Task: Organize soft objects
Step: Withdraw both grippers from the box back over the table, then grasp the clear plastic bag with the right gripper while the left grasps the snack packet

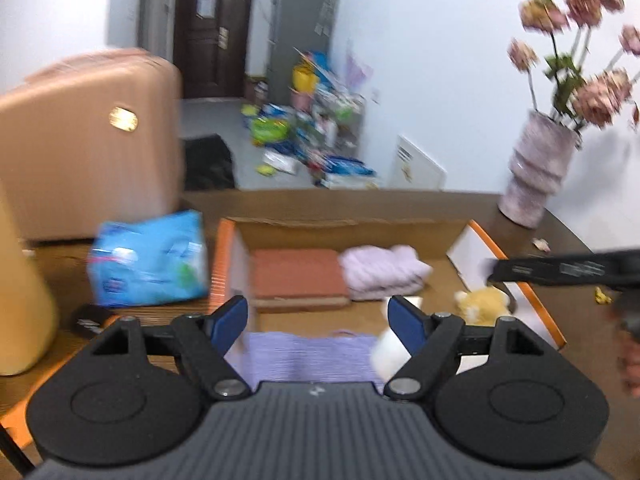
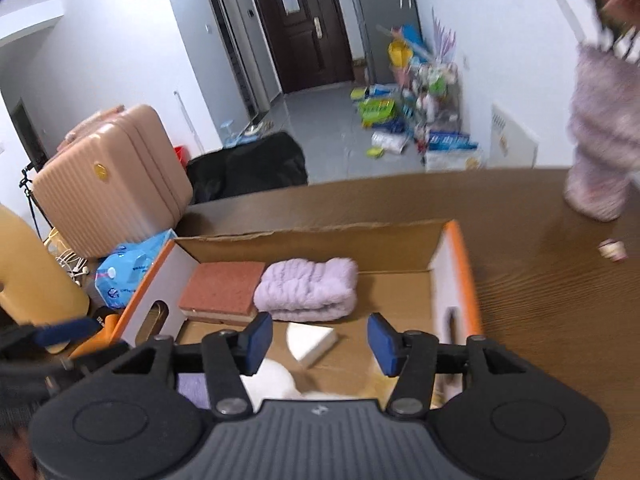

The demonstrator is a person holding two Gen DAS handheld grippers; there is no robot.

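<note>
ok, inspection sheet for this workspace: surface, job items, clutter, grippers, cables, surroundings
Surface: brown wood-grain table.
Job's things: open cardboard box holds a red-brown sponge pad, folded lilac towel, white wedge, purple cloth, yellow plush toy.
Clutter: blue wipes pack, small wrapper.
Grippers: left gripper open, right gripper open; nothing clamped.
Cables: white cord by the suitcase.
Surroundings: pink suitcase, flower vase, dark door, floor litter.
</note>
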